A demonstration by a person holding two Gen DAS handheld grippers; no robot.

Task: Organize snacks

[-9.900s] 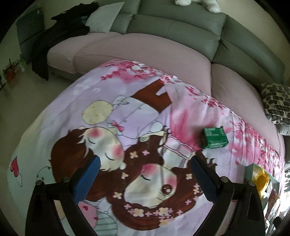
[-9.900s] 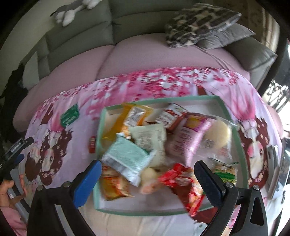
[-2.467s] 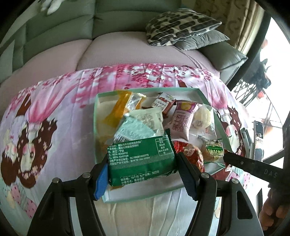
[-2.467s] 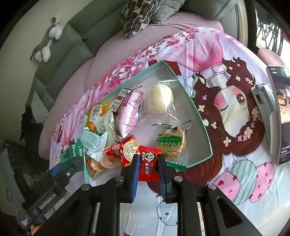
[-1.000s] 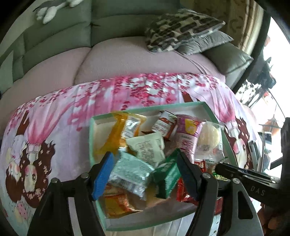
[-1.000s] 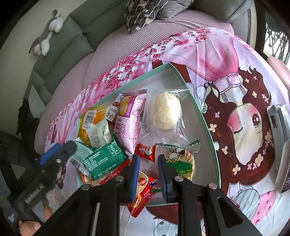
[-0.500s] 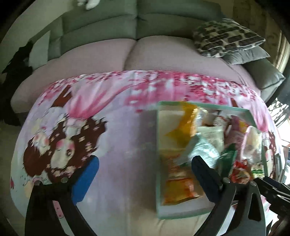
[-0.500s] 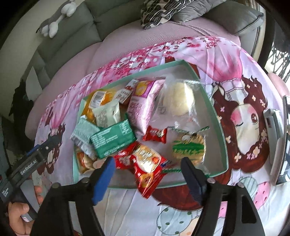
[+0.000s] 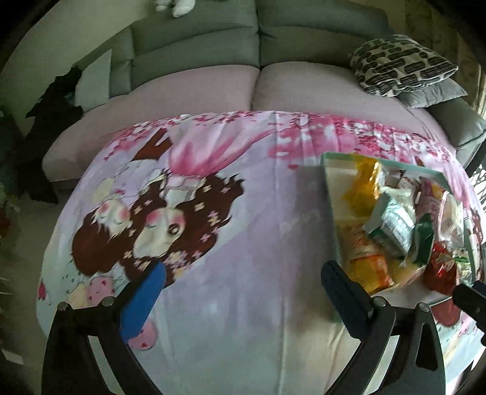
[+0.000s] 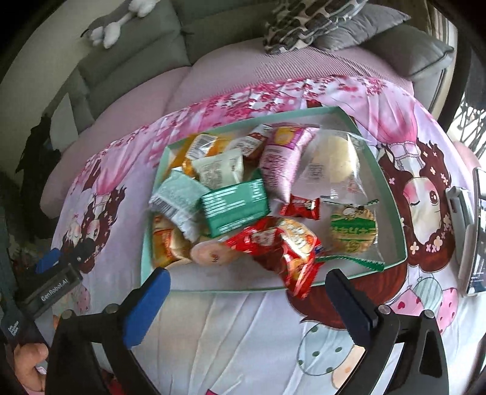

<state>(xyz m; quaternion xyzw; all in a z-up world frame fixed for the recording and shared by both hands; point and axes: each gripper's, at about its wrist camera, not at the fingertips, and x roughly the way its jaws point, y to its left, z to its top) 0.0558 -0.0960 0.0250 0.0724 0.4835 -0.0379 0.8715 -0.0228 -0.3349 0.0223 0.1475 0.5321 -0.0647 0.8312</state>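
Note:
A mint-green tray point(image 10: 391, 194) on the cartoon-print cloth holds several snack packets. A green box point(image 10: 234, 206) lies in its middle, a small red candy point(image 10: 300, 206) beside it, and a red packet point(image 10: 291, 249) hangs over the tray's front rim. My right gripper point(image 10: 249, 303) is open and empty just in front of the tray. My left gripper point(image 9: 240, 288) is open and empty over bare cloth, left of the tray point(image 9: 329, 194); it also shows at the left in the right wrist view point(image 10: 54, 273).
A grey-and-pink sofa point(image 9: 258, 76) runs along the far side of the cloth, with a patterned cushion point(image 9: 401, 63) at its right end. A phone and a stand point(image 10: 467, 218) lie on the cloth right of the tray. A plush toy point(image 10: 115, 18) sits on the sofa back.
The left gripper dropped the green box into the tray, opened and swung left over bare cloth. The right gripper let go of the red candy in the tray, opened and pulled back.

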